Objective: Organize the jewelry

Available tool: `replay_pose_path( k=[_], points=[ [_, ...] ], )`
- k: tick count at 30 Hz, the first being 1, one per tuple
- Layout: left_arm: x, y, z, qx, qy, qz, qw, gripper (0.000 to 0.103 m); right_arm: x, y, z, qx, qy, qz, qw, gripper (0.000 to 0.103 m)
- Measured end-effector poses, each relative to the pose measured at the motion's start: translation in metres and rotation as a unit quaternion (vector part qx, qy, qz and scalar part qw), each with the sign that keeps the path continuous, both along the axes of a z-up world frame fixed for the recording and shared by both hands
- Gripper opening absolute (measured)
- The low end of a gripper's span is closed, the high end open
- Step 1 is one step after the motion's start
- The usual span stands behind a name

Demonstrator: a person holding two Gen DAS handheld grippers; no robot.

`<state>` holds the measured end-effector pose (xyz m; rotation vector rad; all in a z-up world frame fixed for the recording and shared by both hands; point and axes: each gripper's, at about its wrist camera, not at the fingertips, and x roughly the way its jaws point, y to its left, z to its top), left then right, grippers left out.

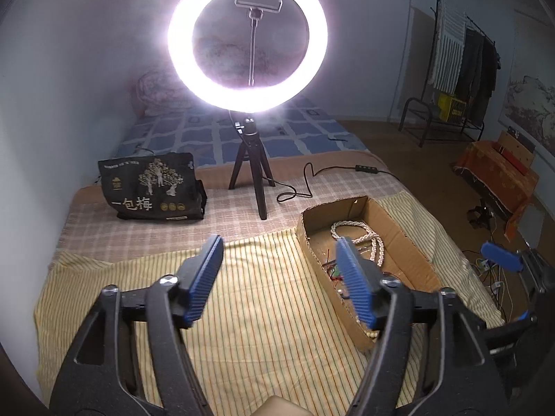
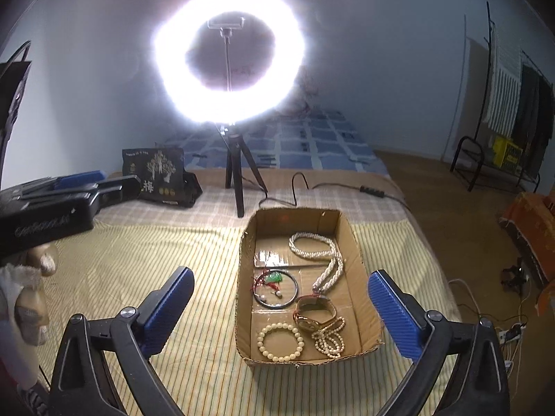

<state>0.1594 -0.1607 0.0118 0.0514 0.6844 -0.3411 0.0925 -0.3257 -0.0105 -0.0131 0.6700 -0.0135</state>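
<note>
Both tongs spread wide, holding nothing: left gripper (image 1: pixel 277 277) bottom center, right gripper (image 2: pixel 281 312) bottom center. Jewelry – pearl necklace (image 2: pixel 326 256), watch (image 2: pixel 314 312), bead bracelet (image 2: pixel 280 342) – lies in cardboard box (image 2: pixel 357 242) mid-frame on striped cloth (image 2: pixel 138 277).

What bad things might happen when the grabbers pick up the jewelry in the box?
The long pearl necklace lies against the gold watch, so lifting one might drag the other. The red-string charm lies across the dark bangle and could snag. The cardboard box looks light; the open right gripper might shove it.
</note>
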Motion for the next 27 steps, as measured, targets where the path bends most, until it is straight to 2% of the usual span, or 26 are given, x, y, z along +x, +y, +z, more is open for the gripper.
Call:
replay_pose_path(
  k=[6, 9, 11, 20, 24, 27],
  points=[
    [-0.027, 0.012, 0.006, 0.008, -0.008, 0.004, 0.9999, 0.073, -0.015, 0.005, 0.009, -0.001, -0.018, 0.002, 1.000, 0.103],
    [-0.037, 0.017, 0.007, 0.004, -0.011, 0.004, 0.9999, 0.081, -0.022, 0.006, 0.014, -0.009, -0.030, -0.003, 1.000, 0.103],
    [-0.044, 0.019, 0.007, 0.007, -0.017, 0.002, 0.9998, 0.082, -0.026, 0.005, 0.016, -0.015, -0.036, -0.008, 0.999, 0.103],
    [-0.080, 0.015, 0.000, 0.039, -0.026, -0.027, 0.9986, 0.084, -0.048, -0.002, 0.016, -0.017, -0.052, -0.028, 0.998, 0.103],
    [-0.096, 0.009, -0.003, 0.058, -0.041, -0.038, 0.9968, 0.099, -0.056, -0.005, 0.017, -0.020, -0.063, -0.043, 0.997, 0.103],
    [-0.106, 0.007, -0.001, 0.058, -0.052, -0.042, 0.9960, 0.100, -0.061, -0.007, 0.020, -0.021, -0.072, -0.050, 0.996, 0.103]
  ],
)
